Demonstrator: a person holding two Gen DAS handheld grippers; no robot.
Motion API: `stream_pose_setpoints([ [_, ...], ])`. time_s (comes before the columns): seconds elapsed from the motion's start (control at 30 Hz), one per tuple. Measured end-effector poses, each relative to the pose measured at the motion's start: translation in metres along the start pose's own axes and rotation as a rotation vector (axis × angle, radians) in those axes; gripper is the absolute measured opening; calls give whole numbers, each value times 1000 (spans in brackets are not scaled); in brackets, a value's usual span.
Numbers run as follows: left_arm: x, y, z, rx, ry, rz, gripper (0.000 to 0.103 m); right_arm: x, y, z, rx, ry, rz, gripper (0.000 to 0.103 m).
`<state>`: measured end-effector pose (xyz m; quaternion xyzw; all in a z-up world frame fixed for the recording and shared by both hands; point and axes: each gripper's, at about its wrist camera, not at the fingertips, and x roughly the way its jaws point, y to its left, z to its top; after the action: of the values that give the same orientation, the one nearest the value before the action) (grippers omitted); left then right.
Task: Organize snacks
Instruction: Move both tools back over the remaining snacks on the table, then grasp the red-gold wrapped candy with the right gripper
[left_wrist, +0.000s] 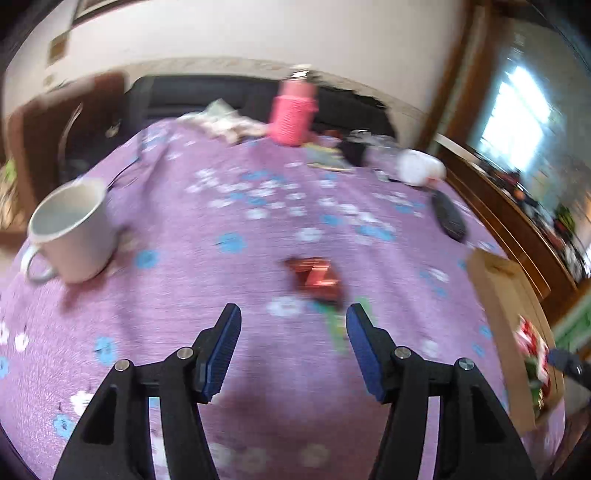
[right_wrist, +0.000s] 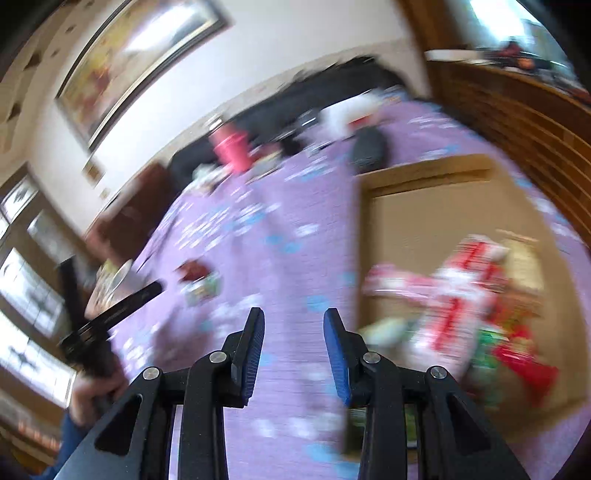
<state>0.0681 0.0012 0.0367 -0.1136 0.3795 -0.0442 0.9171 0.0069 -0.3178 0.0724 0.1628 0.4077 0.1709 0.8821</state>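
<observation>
Farthest left in the left wrist view, a white mug (left_wrist: 72, 229) stands upright on the counter (left_wrist: 207, 295), which is covered in a purple cloth with blue and white flowers. Behind it, toward the far edge, a pink bottle (left_wrist: 292, 110) stands upright, with a white object (left_wrist: 419, 167) lying further right and a dark remote (left_wrist: 448, 215) near it. Closer in, a red snack packet (left_wrist: 316, 277) lies flat on the cloth, and a green snack packet (left_wrist: 338, 325) lies just below it, beside the right finger of the left gripper (left_wrist: 293, 314), whose fingers are spread wide apart with nothing between them. At the right edge sits a cardboard box (left_wrist: 495, 291) holding red and white snack packets (left_wrist: 532, 347). From the right wrist view, the left gripper (right_wrist: 122, 310) shows as a dark blur near the two loose packets (right_wrist: 199, 282). The right gripper (right_wrist: 293, 314) hovers over bare cloth, its fingers apart and empty, just left of the box (right_wrist: 417, 177), where the wrapped snacks (right_wrist: 454, 295) are heaped; blur hides their details.
</observation>
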Motion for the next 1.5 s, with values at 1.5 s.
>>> stream_pose_setpoints([
  [1.5,-5,47,10,-141,-28,76,58,206,99,40,-227,255,146,38],
])
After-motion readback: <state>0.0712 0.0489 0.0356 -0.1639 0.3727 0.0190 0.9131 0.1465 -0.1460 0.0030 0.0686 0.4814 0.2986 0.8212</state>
